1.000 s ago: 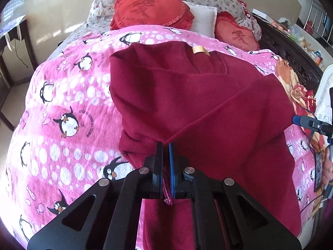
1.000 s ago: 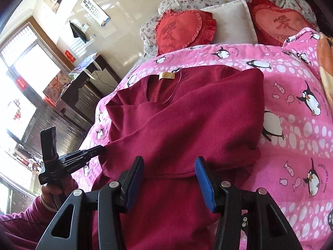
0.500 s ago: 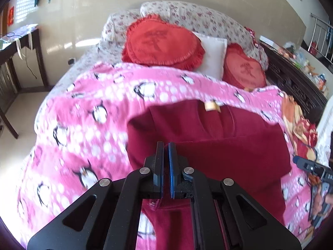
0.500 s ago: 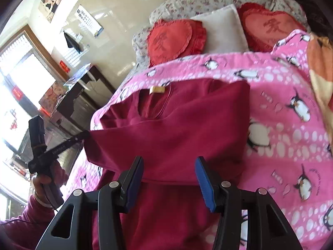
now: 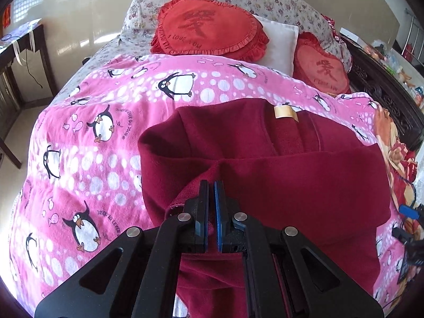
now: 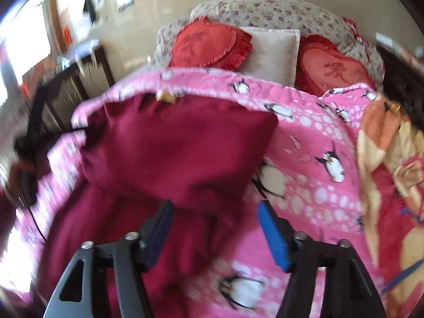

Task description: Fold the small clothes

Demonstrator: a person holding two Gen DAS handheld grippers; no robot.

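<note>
Nearest, the left gripper (image 5: 211, 185) pinches a raised fold of the dark red sweater (image 5: 291, 180). The right gripper (image 6: 216, 212) hangs wide and empty just beyond the sweater's right edge. The garment runs lengthwise up the penguin blanket (image 5: 79, 137), collar toward the heart cushions (image 5: 209, 29).

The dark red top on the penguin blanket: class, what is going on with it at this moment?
A person with a handheld gripper in each hand is folding the dark red top on a bed covered by a pink penguin blanket. The left gripper is shut on a fold of the fabric, holding it lifted over the rest of the garment. The right gripper is open near the top's right side, gripping nothing. The fold is only partly done.
</note>
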